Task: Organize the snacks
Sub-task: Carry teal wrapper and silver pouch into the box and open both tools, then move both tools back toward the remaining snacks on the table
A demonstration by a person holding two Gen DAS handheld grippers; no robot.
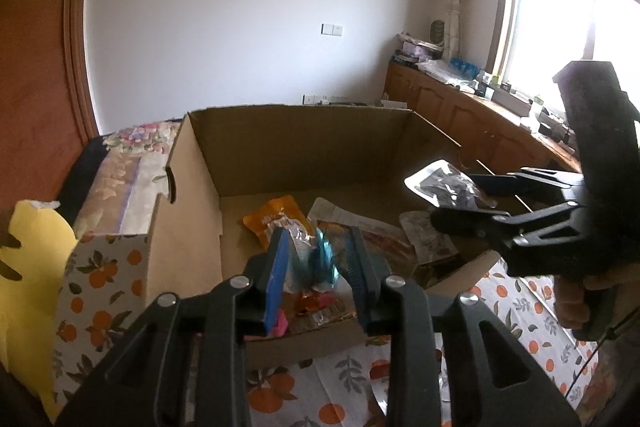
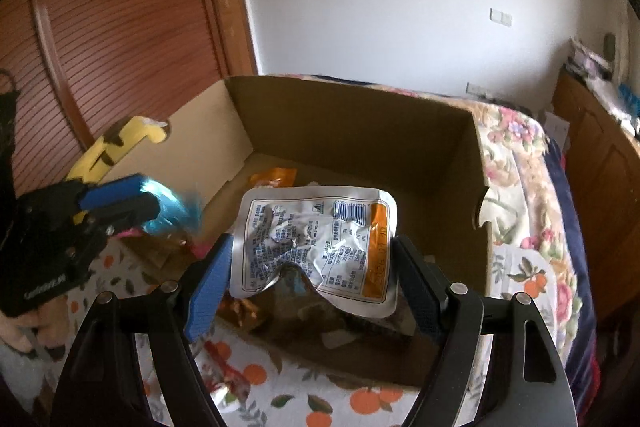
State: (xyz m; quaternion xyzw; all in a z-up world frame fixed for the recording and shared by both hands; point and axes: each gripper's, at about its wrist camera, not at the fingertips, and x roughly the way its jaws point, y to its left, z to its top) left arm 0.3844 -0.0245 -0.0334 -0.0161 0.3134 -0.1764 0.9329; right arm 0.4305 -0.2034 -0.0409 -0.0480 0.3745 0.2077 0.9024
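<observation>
Gripping a silver snack pouch (image 2: 316, 247) in the right gripper (image 2: 316, 259), pinching a blue-wrapped snack (image 1: 320, 259) in the left gripper (image 1: 316, 267), above the cardboard box (image 1: 296, 139).

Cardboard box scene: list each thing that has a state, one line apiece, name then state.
cardboard box: open at the top, snack packets lying inside.
left gripper: fingers around a blue-wrapped snack, over the box's near edge.
right gripper: fingers shut on a white snack pouch, held over the box.
orange packet: lying flat on the box floor.
</observation>
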